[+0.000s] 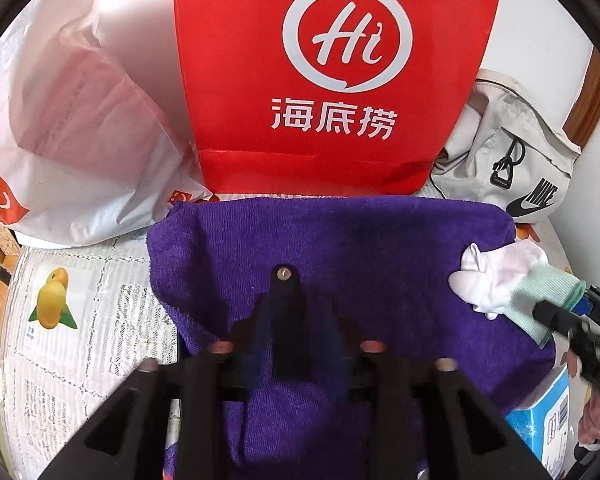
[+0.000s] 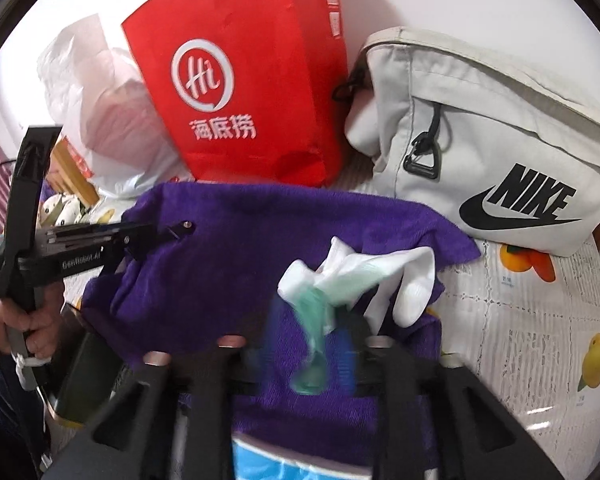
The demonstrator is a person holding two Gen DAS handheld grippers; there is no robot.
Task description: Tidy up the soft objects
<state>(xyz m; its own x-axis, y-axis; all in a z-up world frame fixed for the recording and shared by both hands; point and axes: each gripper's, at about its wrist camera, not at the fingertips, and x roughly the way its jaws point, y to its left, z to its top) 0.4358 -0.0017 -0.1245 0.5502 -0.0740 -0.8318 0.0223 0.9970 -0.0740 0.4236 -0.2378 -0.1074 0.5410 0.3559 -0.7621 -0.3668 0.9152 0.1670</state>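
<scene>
Right wrist: right fingers (image 2: 346, 354) spread astride sock (image 2: 364, 276) on towel (image 2: 220, 240); red bag (image 2: 260, 80), Nike bag (image 2: 480, 140) behind; left fingers (image 2: 182, 227) unclear.

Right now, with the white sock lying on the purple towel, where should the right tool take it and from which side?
Judging by its pose, take the white sock at its ribbed mint-green cuff, coming in from the towel's right edge. The cuff is the flattest, most bunched part and points toward the right tool, while the toe end lies crumpled further in on the purple towel.
</scene>
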